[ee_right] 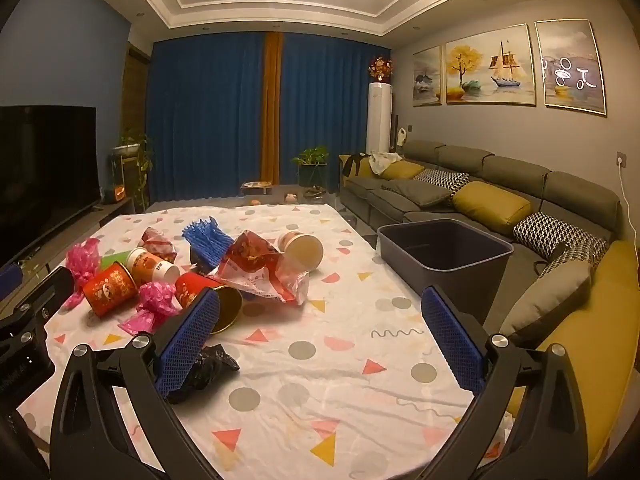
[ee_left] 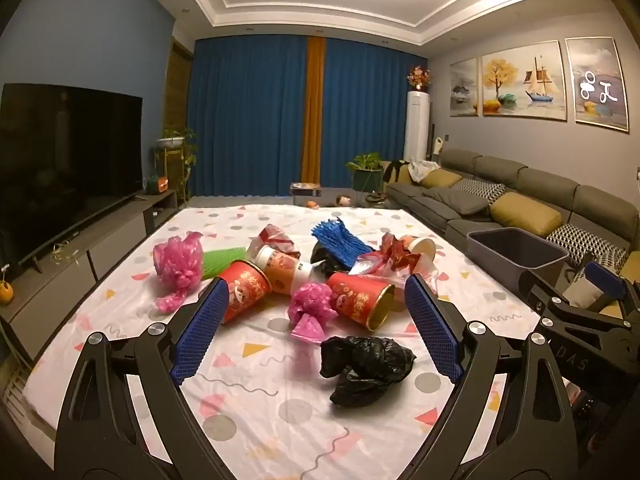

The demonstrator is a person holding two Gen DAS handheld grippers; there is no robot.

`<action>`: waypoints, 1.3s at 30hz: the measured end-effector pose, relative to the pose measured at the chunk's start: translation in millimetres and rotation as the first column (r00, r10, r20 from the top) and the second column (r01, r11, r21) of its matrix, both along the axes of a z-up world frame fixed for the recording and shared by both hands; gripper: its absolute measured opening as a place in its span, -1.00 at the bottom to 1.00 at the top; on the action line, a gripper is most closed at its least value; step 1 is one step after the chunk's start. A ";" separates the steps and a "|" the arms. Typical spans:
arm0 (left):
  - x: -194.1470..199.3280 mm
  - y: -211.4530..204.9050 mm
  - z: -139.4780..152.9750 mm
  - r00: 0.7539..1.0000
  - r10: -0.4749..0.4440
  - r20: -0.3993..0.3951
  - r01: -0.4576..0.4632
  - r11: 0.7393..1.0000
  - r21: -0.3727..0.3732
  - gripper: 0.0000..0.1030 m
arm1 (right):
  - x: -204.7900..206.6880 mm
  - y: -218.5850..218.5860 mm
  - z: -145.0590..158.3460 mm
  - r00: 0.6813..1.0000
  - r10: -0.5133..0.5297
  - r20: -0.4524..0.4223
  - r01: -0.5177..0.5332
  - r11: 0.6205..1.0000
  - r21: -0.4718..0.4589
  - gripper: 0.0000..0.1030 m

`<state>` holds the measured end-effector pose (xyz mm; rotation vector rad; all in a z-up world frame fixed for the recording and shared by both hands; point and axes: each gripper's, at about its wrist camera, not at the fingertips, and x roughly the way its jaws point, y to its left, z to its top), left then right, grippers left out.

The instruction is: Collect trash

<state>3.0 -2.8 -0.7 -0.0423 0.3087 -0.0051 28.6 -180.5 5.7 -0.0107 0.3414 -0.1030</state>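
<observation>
While both hover over table | left tool (ee_left: 316, 322) wide, empty | right tool (ee_right: 320, 332) wide, empty

Near cloth (ee_right: 320, 380) bare, free to pass; trash pile (ee_left: 320, 272) blocks mid-table; bin (ee_right: 444, 252) off rt edge.

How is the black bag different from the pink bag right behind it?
The black bag is dark and plain; the pink bag is bright and see-through looking. The black bag lies alone, nearest the left gripper; the pink bag sits against a tipped red cup in the pile. The pink one is bunched like a bow, while the black one is a loose lump. Both are crumpled plastic on the tablecloth.
</observation>
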 end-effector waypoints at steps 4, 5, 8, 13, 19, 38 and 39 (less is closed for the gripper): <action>0.6 -0.6 0.0 1.000 -0.001 0.001 0.001 1.000 -0.001 0.71 | -0.5 -0.9 -1.1 1.000 -0.003 0.003 0.003 1.000 0.003 0.90; 0.4 -0.4 -0.2 1.000 0.000 0.001 0.000 1.000 -0.001 0.71 | -0.4 -1.1 -1.3 1.000 -0.006 0.003 0.006 1.000 0.004 0.90; 0.4 -0.6 -0.3 1.000 0.000 0.000 0.000 1.000 -0.001 0.71 | -0.4 -1.8 -1.4 1.000 -0.007 0.003 0.007 1.000 0.005 0.90; 0.7 -0.9 -0.8 1.000 -0.001 -0.001 0.001 1.000 -0.003 0.71 | 0.1 -1.9 -1.6 1.000 -0.012 0.005 0.012 1.000 0.005 0.90; 0.9 -4.6 -2.4 1.000 -0.004 0.001 0.004 1.000 -0.003 0.71 | -1.7 -3.0 -0.5 1.000 -0.018 0.008 0.018 1.000 0.008 0.90; 1.7 -6.4 -3.8 1.000 -0.007 0.001 0.007 1.000 -0.011 0.71 | -2.1 -4.2 -1.7 0.999 -0.030 0.009 0.030 1.000 0.009 0.90; 1.6 -6.5 -3.9 1.000 -0.008 0.001 0.008 1.000 -0.010 0.71 | -2.3 -4.3 -1.5 0.999 -0.031 0.009 0.031 0.999 0.009 0.90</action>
